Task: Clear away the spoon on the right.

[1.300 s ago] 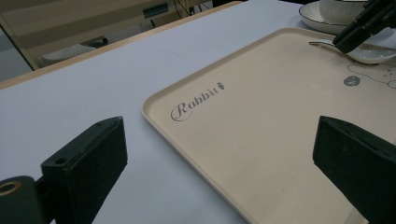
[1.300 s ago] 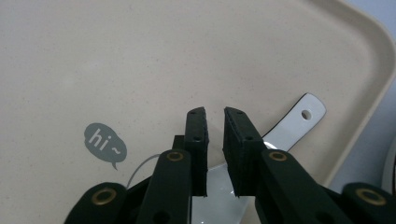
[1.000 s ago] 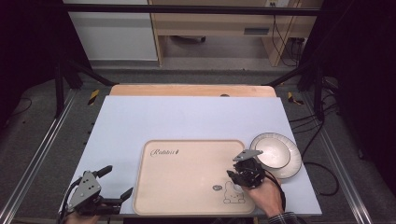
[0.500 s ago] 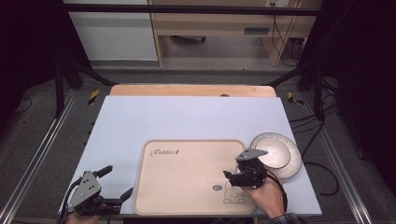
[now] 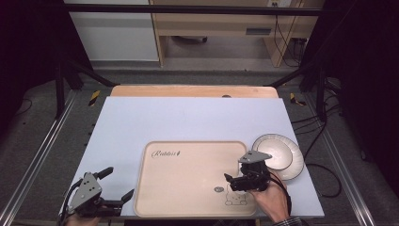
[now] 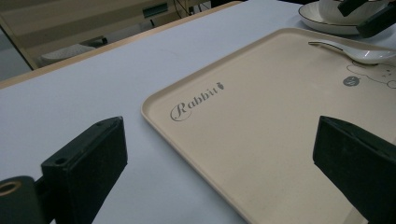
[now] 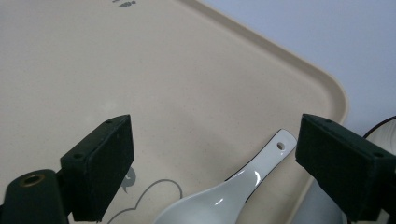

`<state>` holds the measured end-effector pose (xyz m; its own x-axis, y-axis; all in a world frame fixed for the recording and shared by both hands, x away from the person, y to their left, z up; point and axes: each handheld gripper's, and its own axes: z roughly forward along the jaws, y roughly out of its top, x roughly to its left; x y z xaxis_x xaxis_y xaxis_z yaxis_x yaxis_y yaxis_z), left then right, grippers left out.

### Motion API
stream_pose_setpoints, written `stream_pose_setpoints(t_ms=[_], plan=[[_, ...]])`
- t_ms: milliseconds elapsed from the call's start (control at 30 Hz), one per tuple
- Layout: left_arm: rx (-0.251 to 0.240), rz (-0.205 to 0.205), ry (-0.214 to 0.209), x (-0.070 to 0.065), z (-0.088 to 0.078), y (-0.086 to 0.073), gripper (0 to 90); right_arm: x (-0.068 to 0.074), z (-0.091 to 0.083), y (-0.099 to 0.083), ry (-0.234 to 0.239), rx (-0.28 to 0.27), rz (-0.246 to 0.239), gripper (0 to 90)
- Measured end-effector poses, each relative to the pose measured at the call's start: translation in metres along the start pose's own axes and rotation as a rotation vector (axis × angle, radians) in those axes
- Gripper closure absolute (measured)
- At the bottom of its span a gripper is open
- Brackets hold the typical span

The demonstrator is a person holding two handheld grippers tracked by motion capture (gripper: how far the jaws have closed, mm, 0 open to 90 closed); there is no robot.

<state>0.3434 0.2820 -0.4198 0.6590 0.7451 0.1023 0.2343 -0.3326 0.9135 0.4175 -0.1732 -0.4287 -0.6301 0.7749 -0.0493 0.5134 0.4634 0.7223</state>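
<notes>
A beige tray (image 5: 188,179) printed "Rabbit" lies on the pale blue table top. A white ceramic spoon (image 7: 224,196) rests on the tray's right part, near a bear drawing, with its handle towards the tray's corner. My right gripper (image 5: 231,182) hovers just over the spoon. Its jaws have just been opening and now stand wide apart (image 7: 215,135); the spoon lies below and between them, untouched. My left gripper (image 5: 118,182) is open and holds nothing at the tray's front left corner. From there it faces the tray (image 6: 261,140) and the spoon (image 6: 364,53).
A white plate with a dark rim (image 5: 277,155) sits right of the tray and close to the right gripper. The table's bare wooden strip (image 5: 193,91) runs along the far edge. Cables (image 5: 320,169) trail off the right side.
The right gripper's black jaws reach a little further left over the tray than a second ago. The left gripper has kept still.
</notes>
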Motion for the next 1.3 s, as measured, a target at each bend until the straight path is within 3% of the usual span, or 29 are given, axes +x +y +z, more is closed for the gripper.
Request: stream_pose_setpoints(t_ms=[400, 600, 1300], plan=[[-0.008, -0.010, 0.000, 0.001, -0.001, 0.000, 2.1, 0.002, -0.016, -0.003, 0.007, -0.064, -0.019, 5.3], [-0.010, -0.012, -0.001, 0.001, -0.001, 0.000, 2.1, 0.003, -0.022, -0.006, 0.013, -0.084, -0.006, 4.9], [-0.020, -0.020, 0.001, 0.001, -0.002, 0.000, 2.0, 0.004, -0.037, -0.014, 0.020, -0.123, 0.013, 0.2]])
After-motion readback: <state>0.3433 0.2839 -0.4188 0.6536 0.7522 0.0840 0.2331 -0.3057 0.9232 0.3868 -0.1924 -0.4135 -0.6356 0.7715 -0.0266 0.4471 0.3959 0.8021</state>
